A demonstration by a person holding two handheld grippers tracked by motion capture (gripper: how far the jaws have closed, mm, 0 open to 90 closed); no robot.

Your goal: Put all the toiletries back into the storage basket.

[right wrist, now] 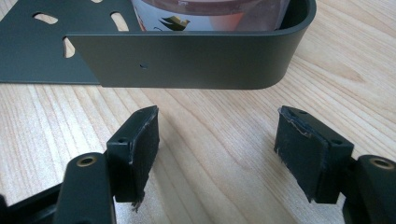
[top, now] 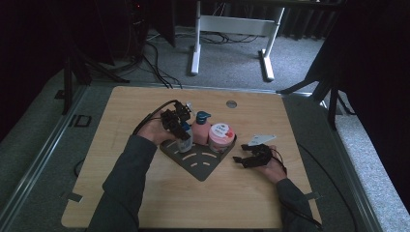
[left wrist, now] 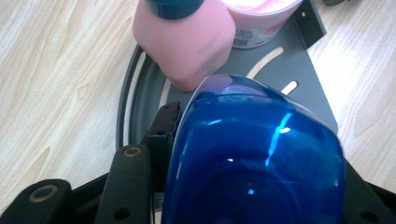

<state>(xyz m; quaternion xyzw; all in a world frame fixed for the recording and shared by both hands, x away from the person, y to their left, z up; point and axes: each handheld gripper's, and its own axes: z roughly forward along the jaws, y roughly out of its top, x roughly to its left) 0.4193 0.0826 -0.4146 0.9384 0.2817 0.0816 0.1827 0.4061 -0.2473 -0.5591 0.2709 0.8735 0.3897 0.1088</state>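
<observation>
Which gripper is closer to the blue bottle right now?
Left. The left gripper is clamped on the blue bottle at the rack; the right gripper rests open on the table beyond the rack's far side.

Wooden table (top: 145, 203); dark grey tray (top: 200, 166) on it.

Glossy translucent blue plastic bottle (left wrist: 252, 158), matt pink plastic bottle (left wrist: 187, 42), matt grey metal rack (right wrist: 187, 60), pale wood-grain table (right wrist: 210, 140)
</observation>
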